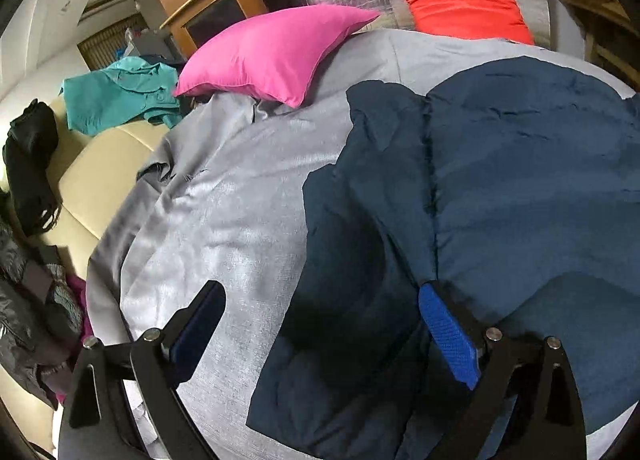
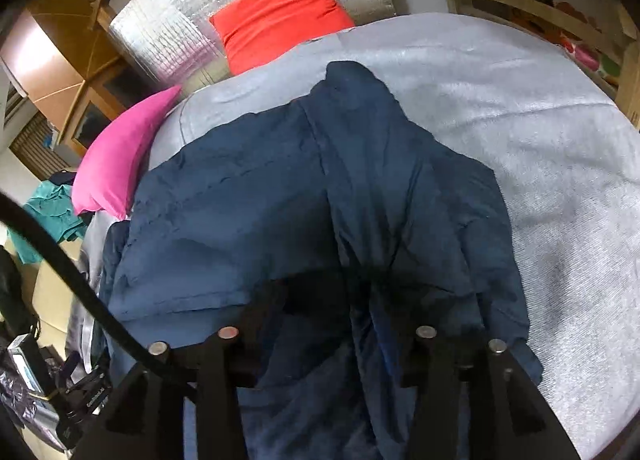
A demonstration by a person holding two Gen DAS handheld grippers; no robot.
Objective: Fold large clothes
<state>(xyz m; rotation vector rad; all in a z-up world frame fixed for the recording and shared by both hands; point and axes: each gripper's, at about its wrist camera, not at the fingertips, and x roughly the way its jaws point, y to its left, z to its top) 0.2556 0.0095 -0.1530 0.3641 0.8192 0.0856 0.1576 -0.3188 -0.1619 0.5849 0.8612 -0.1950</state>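
While navy blue puffy quilted jacket [image 2: 304,187] sits on grey bedspread [image 2: 540,147]: soft, bulky, probably slippery. Left gripper [image 1: 320,312] wide apart, empty. Right gripper [image 2: 332,300]: fingers buried in navy fabric, can't tell if clamped. Grab hem near grey bedspread's edge, mate.

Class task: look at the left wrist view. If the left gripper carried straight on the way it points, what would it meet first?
Most likely the navy garment: its edge lies between the open left gripper fingers, on the grey cover. Depth is unclear, so it might land on the grey cover just beside it.
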